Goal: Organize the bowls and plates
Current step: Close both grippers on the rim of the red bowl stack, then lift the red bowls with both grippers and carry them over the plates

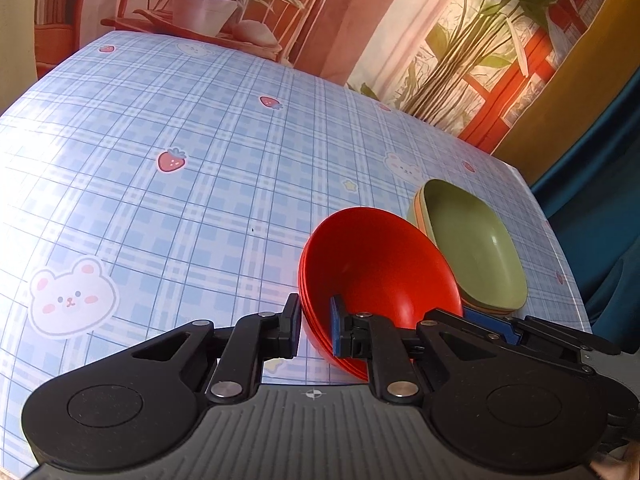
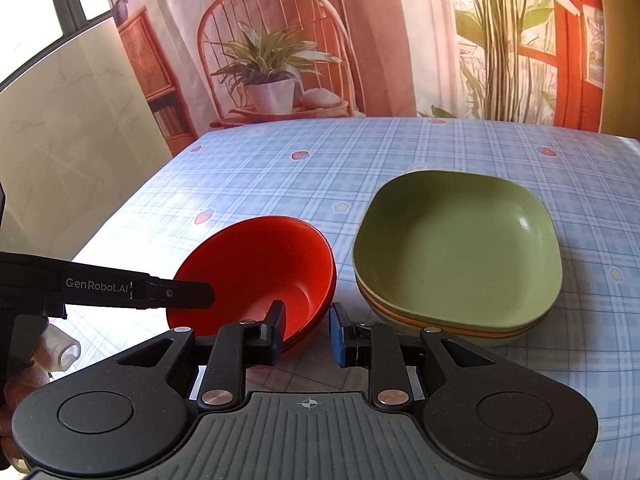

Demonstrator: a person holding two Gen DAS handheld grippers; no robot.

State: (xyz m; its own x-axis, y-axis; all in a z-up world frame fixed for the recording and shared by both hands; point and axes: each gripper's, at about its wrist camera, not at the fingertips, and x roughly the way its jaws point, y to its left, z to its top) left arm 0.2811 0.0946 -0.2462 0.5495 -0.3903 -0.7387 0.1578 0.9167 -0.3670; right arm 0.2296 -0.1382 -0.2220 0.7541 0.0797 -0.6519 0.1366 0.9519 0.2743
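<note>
A stack of red bowls (image 1: 376, 268) sits tilted on the blue plaid table, also in the right wrist view (image 2: 260, 264). My left gripper (image 1: 316, 328) straddles the stack's near rim, one finger outside and one inside, jaws close on the wall; it also shows from the side in the right wrist view (image 2: 176, 294). My right gripper (image 2: 306, 330) straddles the bowls' right rim with a gap, open. A stack of green square plates (image 2: 456, 256) with orange ones beneath sits just right of the bowls, also in the left wrist view (image 1: 476, 244).
The table's cloth (image 1: 200, 184) has strawberry and bear prints. A backdrop with a chair and potted plant (image 2: 272, 76) hangs behind the far edge. A pale panel (image 2: 68, 128) stands at the left. Dark blue fabric (image 1: 600, 208) lies past the table's right edge.
</note>
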